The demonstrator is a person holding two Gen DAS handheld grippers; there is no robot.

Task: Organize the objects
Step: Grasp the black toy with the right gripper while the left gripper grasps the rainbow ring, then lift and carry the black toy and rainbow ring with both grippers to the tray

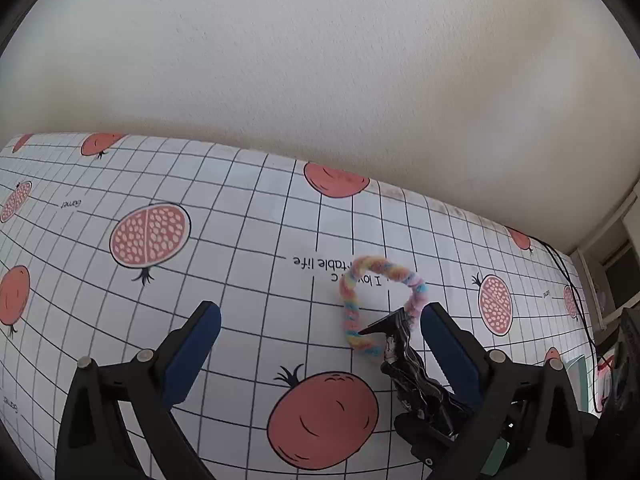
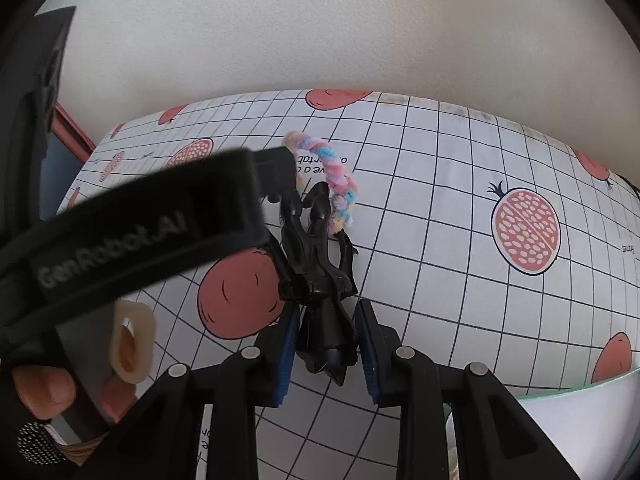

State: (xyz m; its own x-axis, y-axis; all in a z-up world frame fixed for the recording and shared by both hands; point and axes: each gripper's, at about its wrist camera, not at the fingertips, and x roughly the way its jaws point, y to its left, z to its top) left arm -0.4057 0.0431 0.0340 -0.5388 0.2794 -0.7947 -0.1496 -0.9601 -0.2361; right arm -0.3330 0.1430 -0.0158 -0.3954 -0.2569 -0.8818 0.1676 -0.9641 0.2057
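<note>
Right tongs (image 2: 326, 350): closed on the handle end of a black clip (image 2: 320, 264), blue pads pressed to either side of it; clip points forward over the table (image 2: 440, 208), its far end spread. Loop (image 2: 338, 184): pastel fuzzy twisted cord in pink, blue and yellow, caught at the clip's far end and standing up from it in an arc; whether its lower part touches the cloth cannot be told. Left tongs (image 1: 320, 332): spread wide apart, nothing between the pads, hovering low over the table. From the left wrist view the loop (image 1: 380, 304) lies ahead of the tongs and toward their right finger (image 1: 448, 344), its right end just beside that fingertip; the clip (image 1: 404, 356) runs in from the lower right, just inside that same finger, contact not clear. In the right wrist view the left tongs' black body crosses the frame from the left, its tip reaching the loop's left side. Hand (image 2: 52, 392): fingertips visible lower left of the right wrist view, beside that body. Table cover: white, black grid lines, red pomegranate prints, some lettering under the loop. Pale wall (image 1: 320, 60) behind.
</note>
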